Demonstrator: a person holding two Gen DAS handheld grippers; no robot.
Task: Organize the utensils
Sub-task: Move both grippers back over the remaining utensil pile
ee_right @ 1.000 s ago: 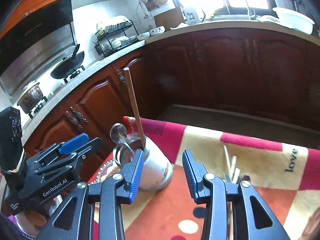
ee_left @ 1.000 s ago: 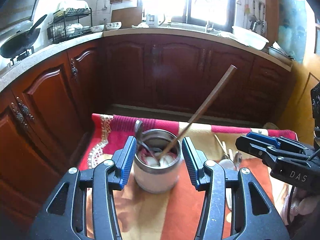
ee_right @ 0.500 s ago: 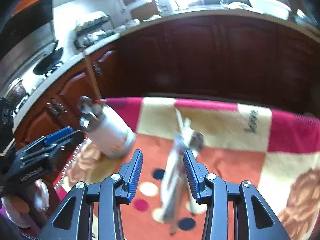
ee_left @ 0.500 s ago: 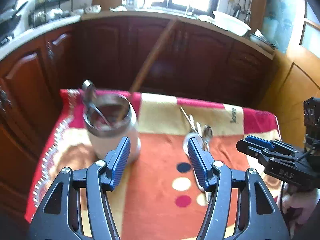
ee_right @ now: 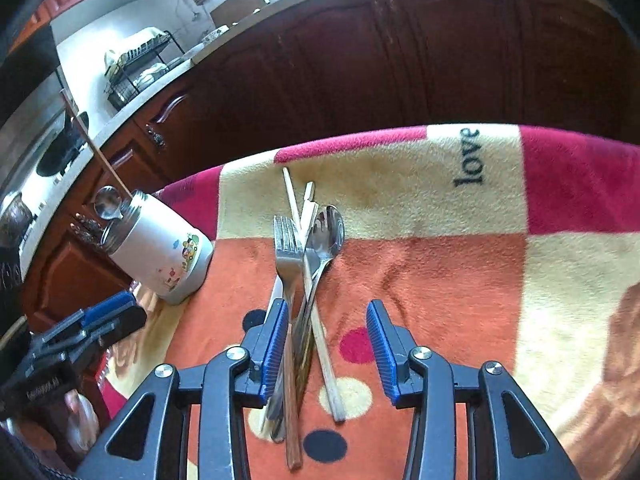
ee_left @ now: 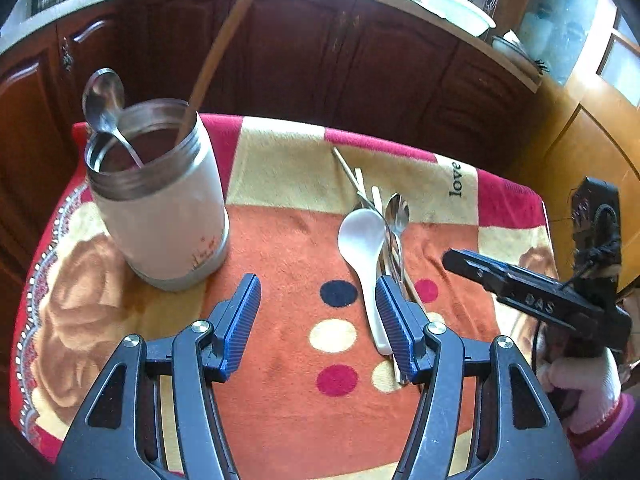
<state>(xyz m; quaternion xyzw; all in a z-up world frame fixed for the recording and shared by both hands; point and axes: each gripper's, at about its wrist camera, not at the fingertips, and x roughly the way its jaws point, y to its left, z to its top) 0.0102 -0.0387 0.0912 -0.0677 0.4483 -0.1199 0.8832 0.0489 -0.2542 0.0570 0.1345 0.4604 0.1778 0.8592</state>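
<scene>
The utensils [ee_right: 304,280] lie in a loose bundle on the blanket-covered worktop [ee_right: 440,280], to the right of the white jar [ee_left: 160,208]: a steel fork [ee_right: 286,248], a steel spoon [ee_right: 328,236], a white plastic spoon [ee_left: 362,240] and pale chopsticks [ee_right: 296,200], all pointing roughly the same way, handles overlapping. The jar stands upright, steel-rimmed, with a metal spoon [ee_left: 104,100] and a long wooden stick [ee_left: 224,40] leaning out of it.

The left gripper [ee_left: 318,316] hangs over the bare cloth between jar and bundle, its fingers wide with nothing between them. A second ago they flanked the jar; they have since opened further and the jar now sits well off to their left. The right gripper [ee_right: 328,344] is low over the bundle's handles, fingers at a middling gap and just closing, straddling the handles without pressing them. A second ago it was near the jar.
</scene>
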